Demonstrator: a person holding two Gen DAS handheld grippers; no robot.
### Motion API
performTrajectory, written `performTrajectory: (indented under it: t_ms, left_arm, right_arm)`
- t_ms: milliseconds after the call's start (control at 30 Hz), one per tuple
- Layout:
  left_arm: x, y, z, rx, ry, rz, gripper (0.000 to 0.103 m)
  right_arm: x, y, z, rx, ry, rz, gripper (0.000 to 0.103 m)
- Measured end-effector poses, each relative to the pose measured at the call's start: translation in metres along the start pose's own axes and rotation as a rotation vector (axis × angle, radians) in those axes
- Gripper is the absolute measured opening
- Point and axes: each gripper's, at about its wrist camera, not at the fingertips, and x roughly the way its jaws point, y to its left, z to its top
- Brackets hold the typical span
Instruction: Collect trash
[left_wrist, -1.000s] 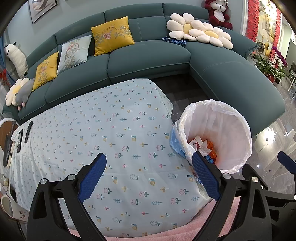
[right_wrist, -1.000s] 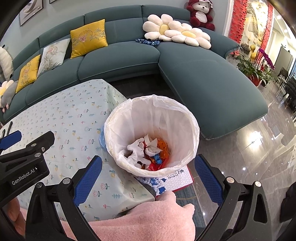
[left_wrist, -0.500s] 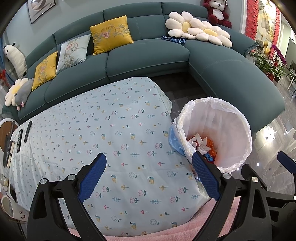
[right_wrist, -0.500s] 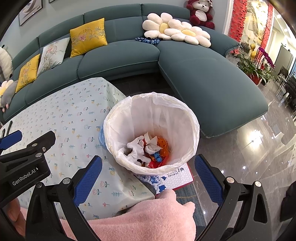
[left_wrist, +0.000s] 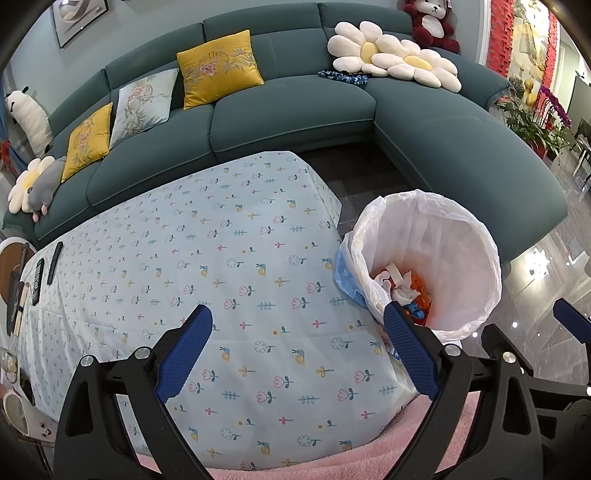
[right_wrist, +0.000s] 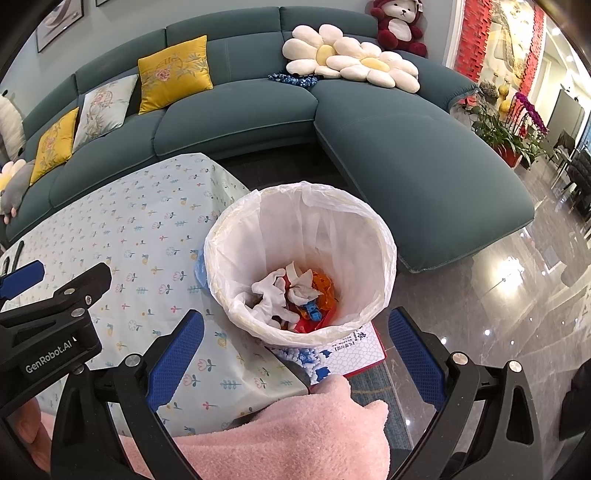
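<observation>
Bin (right_wrist: 380, 254) beside a cloth-covered tabletop (left_wrist: 207, 266), trash (right_wrist: 291, 295) inside.
Left tool (left_wrist: 297, 354) spread wide above the tabletop; right tool (right_wrist: 295, 354) spread wide, empty, above the bin.

The worktop (left_wrist: 229, 258) is covered by a matt printed cloth. The bin (right_wrist: 373, 236) is lined with thin, crinkled, half-clear plastic, and crumpled white paper (right_wrist: 273, 295) is seen inside. The sofa (left_wrist: 295, 110) is made of matt teal fabric. The floor (right_wrist: 498, 295) is glossy polished stone. Textured blue pads (left_wrist: 184, 349) are fitted on matt black plastic.
</observation>
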Motion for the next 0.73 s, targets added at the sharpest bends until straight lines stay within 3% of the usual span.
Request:
performTrajectory:
  t_ms: [733]
  left_arm:
    - [0.0012, -0.0002, 0.0004, 0.015, 0.0, -0.009, 0.089]
  right_arm:
    - [0.0005, -0.0082, -0.0007, 0.024, 0.003, -0.009, 0.096]
